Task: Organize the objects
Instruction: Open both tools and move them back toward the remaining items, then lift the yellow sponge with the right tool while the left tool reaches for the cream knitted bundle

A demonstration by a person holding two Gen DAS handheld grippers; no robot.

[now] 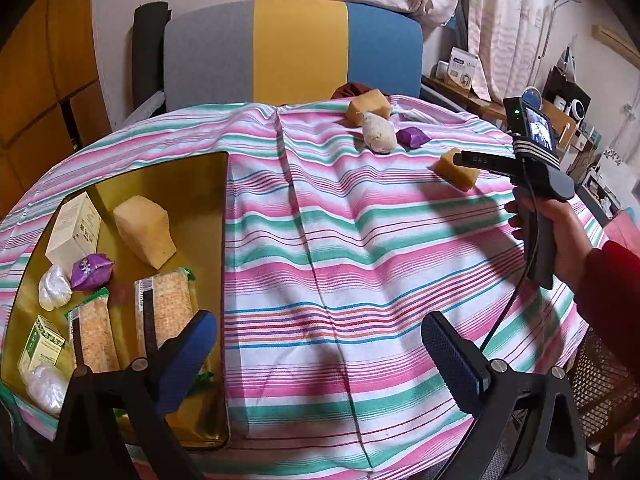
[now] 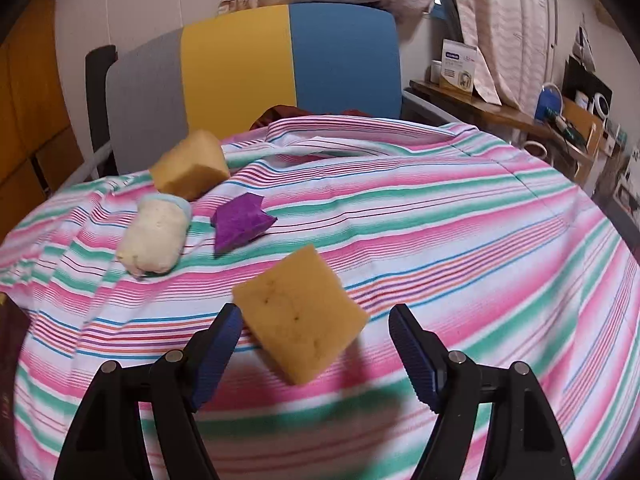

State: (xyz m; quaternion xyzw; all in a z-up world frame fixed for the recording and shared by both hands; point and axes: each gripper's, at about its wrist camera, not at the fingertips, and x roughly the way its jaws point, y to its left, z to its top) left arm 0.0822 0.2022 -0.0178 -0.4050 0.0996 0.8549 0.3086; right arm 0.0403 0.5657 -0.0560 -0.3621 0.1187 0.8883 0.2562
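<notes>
Yellow foam sponge block sits between the spread jaws of the right gripper.
Left gripper, also released, hangs well apart, near the gold tray.

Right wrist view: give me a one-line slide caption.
Open right gripper approaches a yellow sponge on the striped tablecloth; another sponge, a white roll and a purple packet lie beyond.

Tray lies left on the tablecloth — sponges far right.
</notes>
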